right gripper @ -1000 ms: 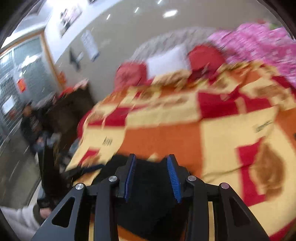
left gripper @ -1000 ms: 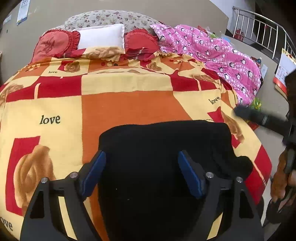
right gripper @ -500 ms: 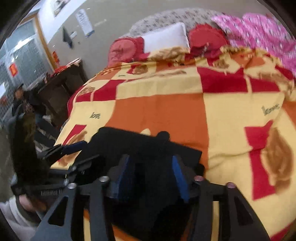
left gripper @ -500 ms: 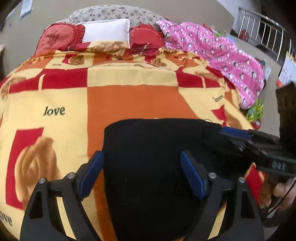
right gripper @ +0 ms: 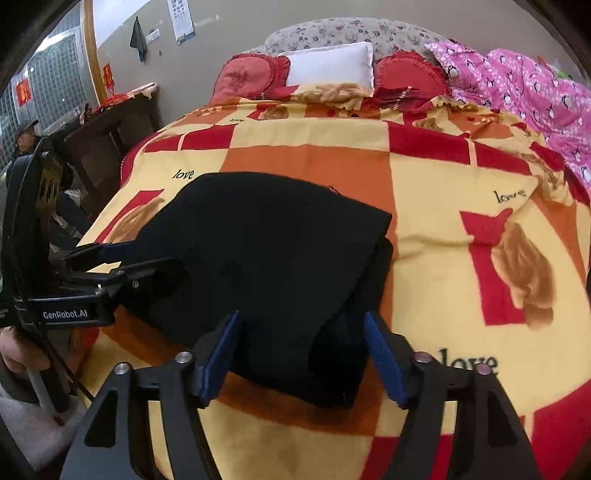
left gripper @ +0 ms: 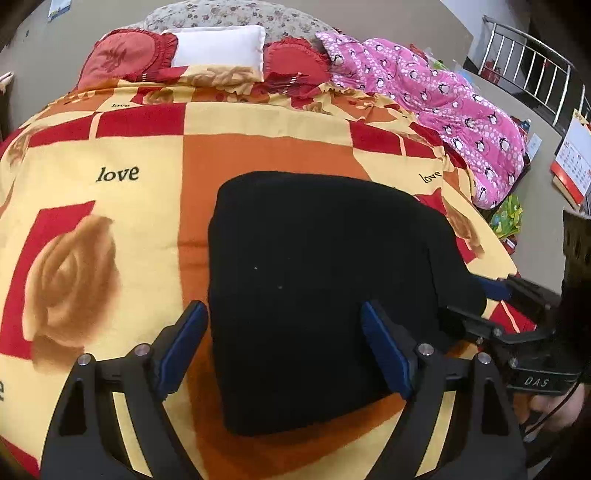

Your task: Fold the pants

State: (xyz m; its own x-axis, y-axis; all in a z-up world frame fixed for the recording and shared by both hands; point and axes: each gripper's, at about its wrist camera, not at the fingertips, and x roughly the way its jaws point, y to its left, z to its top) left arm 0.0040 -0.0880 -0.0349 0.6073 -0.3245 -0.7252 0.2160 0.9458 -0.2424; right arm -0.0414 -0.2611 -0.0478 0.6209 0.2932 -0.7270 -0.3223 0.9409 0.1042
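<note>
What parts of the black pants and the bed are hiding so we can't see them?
- Pants: folds and seams lost in flat black, both views.
- Their near edge, right wrist view: partly behind the right gripper fingers.
- Blanket beneath the pants: covered.
- Wall poster: print too small.
- Left gripper handle: cut off by the bottom edge.

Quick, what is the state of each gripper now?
Left gripper: open over the black pants, holding nothing.
Right gripper: jaws just opened, holding nothing.

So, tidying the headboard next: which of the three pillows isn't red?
The middle one: the white pillow, plain and rectangular, sits between two round red ruffled cushions.
</note>
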